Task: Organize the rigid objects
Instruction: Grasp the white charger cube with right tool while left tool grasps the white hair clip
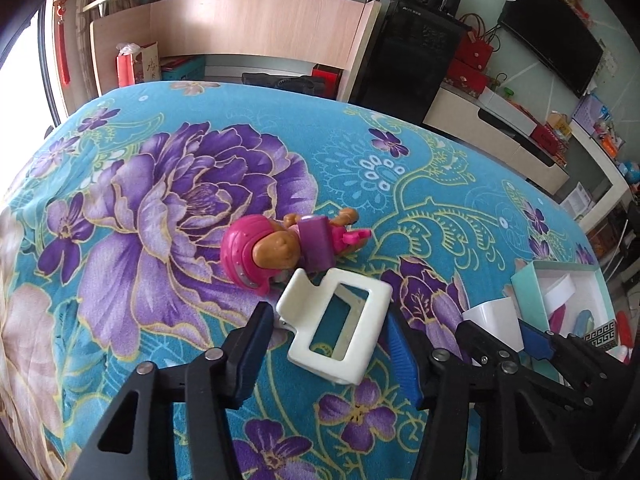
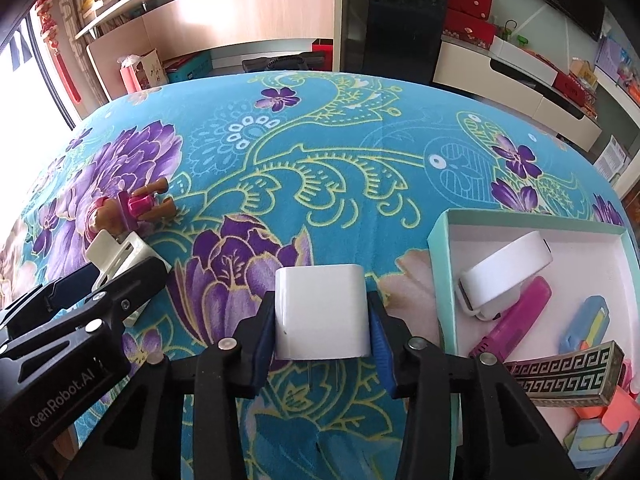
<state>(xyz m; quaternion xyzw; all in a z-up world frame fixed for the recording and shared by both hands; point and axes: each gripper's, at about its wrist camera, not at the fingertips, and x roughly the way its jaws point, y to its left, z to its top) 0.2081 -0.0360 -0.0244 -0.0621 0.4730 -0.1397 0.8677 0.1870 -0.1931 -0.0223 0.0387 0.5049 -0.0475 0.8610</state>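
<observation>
My right gripper [image 2: 322, 320] is clamped on a white block [image 2: 320, 312], held beside the teal box [image 2: 440, 248]. My left gripper [image 1: 324, 336], marked "GenRobot.AI" on its body, has its jaws apart around a white clip [image 1: 340, 320] lying on the floral cloth [image 1: 160, 200]. Just beyond the clip lies a pink toy figure [image 1: 280, 248]. On the far black cabinet [image 1: 408, 60] I cannot read the lettering.

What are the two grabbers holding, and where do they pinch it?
The right hand-held gripper pinches a white block by its two side faces. The left hand-held gripper straddles a white clip; contact cannot be told.
</observation>
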